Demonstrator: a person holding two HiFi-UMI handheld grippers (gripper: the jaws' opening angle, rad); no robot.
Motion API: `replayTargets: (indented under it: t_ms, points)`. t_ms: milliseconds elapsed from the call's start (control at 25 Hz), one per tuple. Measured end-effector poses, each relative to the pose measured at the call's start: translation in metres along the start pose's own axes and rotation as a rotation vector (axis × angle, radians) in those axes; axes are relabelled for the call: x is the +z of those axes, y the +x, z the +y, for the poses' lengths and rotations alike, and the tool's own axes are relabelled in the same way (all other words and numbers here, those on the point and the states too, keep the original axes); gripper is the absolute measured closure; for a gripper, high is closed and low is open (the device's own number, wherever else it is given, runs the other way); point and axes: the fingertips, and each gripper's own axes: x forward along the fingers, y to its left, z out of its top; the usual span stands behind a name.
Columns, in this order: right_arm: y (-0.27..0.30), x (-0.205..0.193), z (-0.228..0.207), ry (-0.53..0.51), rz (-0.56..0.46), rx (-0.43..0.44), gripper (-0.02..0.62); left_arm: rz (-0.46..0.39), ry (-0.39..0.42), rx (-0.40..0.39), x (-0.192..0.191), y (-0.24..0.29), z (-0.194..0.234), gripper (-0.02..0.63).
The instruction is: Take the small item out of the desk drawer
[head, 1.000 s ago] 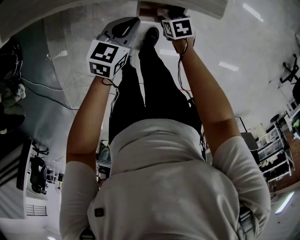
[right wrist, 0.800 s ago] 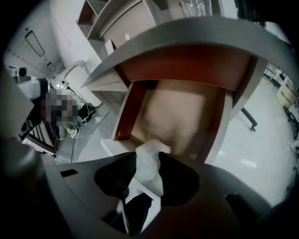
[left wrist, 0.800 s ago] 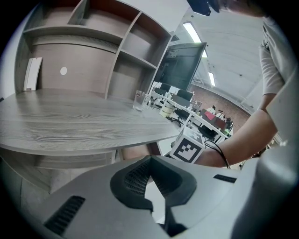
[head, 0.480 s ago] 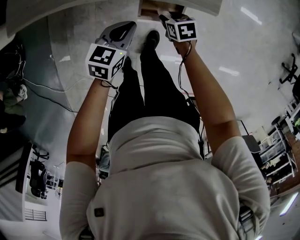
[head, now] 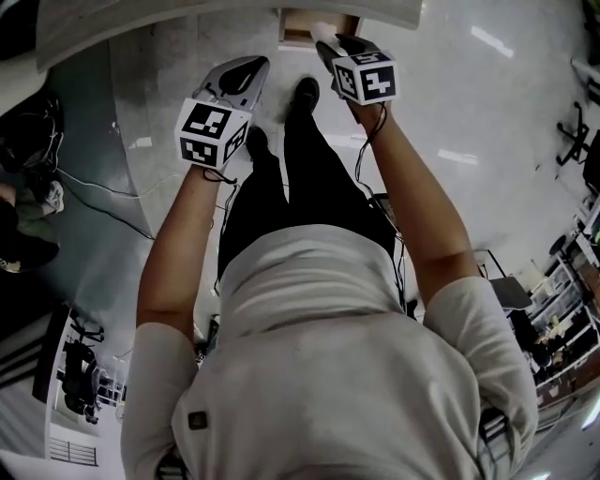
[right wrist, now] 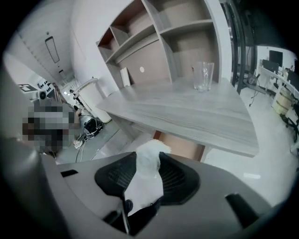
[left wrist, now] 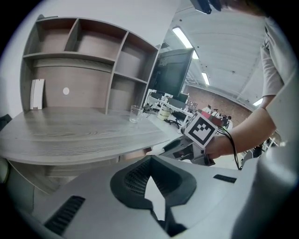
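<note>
My right gripper point(right wrist: 148, 163) is shut on a small crumpled white item point(right wrist: 149, 179), which sticks up between its dark pads. In the head view the right gripper point(head: 330, 44) is just in front of the open drawer point(head: 298, 26) under the desk top. The drawer's brown inside point(right wrist: 183, 143) also shows beyond the item in the right gripper view. My left gripper point(head: 246, 67) hangs to the left, above the floor. Its fingertips meet with nothing between them point(left wrist: 150, 179). The left gripper view also catches the right gripper's marker cube point(left wrist: 203, 130).
A grey wood desk top point(right wrist: 187, 112) carries a clear glass point(right wrist: 204, 76) and stands before a shelf unit point(left wrist: 79, 60). The person's legs and shoes point(head: 305, 94) are below the grippers. Cables point(head: 84, 187) lie on the floor at the left.
Both grippers have drawn back a little from the drawer toward the person. The right gripper still grips the white item.
</note>
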Motion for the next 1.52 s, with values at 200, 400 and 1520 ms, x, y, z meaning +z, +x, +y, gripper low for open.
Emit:
replayTargets:
  t_ms: [200,400,1520]
  points:
    - [-0.051,0.02,0.036,-0.055,-0.073,0.003,0.438,-0.049,0.02,0.001,0.02,-0.038,-0.015,0.591]
    - [-0.105,0.04,0.082,-0.101,-0.165,0.006,0.437,-0.104,0.054,-0.009,0.043,-0.087,-0.034,0.591]
    - [-0.33,0.061,0.303,-0.251,-0.593,-0.045,0.437,-0.344,0.241,-0.124,0.086,-0.323,-0.141,0.591]
